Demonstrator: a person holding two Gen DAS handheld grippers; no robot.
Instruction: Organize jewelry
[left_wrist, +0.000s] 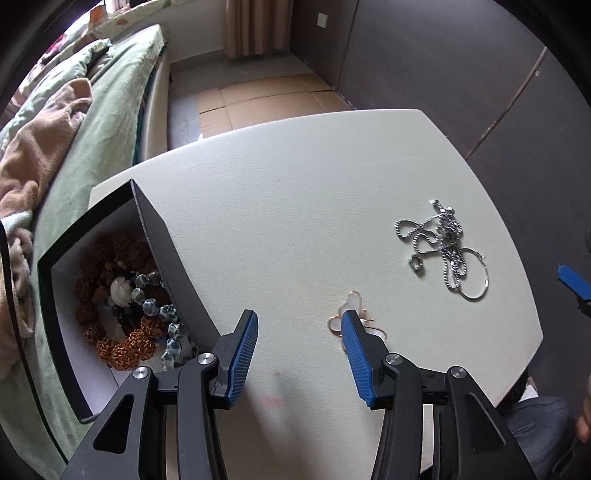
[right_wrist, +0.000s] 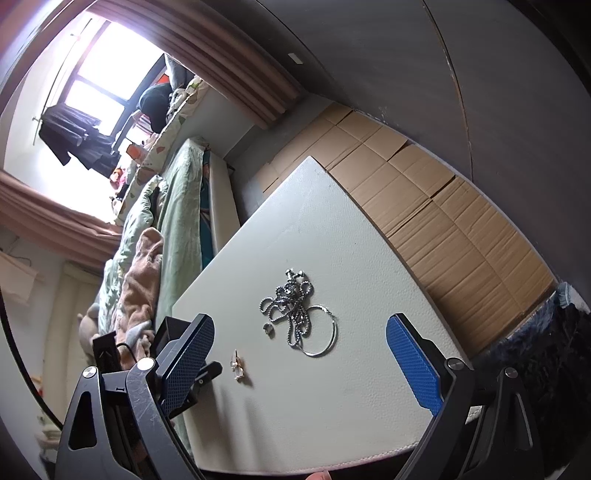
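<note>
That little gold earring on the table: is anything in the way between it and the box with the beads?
Nothing visible. Bare table lies between the gold earring and the black box; only the box's upright wall must be cleared. The left claw hangs open there.

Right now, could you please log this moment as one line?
left gripper: open, above gold earrings | right gripper: open, empty | silver chain: on table | box: beads inside
</note>
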